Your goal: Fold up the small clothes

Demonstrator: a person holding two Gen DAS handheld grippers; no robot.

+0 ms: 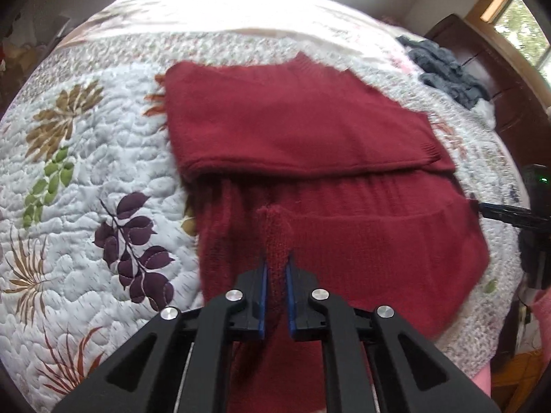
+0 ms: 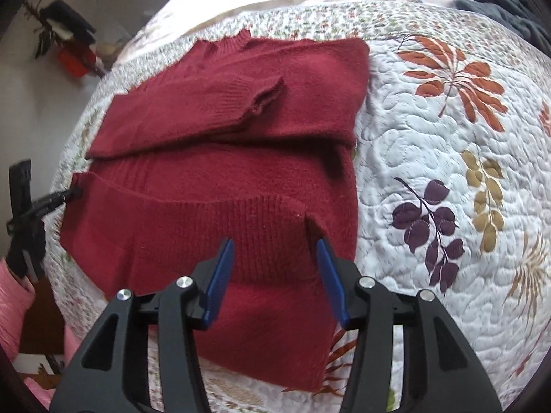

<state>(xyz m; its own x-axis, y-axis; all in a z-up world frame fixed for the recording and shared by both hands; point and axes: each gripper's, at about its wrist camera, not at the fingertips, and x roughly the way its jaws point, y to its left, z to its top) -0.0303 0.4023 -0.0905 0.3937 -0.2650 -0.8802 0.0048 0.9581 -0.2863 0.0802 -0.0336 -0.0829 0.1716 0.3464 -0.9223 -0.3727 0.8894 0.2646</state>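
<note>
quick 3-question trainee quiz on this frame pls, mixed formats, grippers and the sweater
1. True or false: the left gripper has its jaws shut on a pinch of the red sweater.
2. Multiple choice: the right gripper is A) shut on the sweater, B) open over its ribbed hem, C) out of view.
3. Short answer: what lies folded across the sweater's chest in the right wrist view?

Key
1. True
2. B
3. A sleeve, ending in its ribbed cuff
</note>
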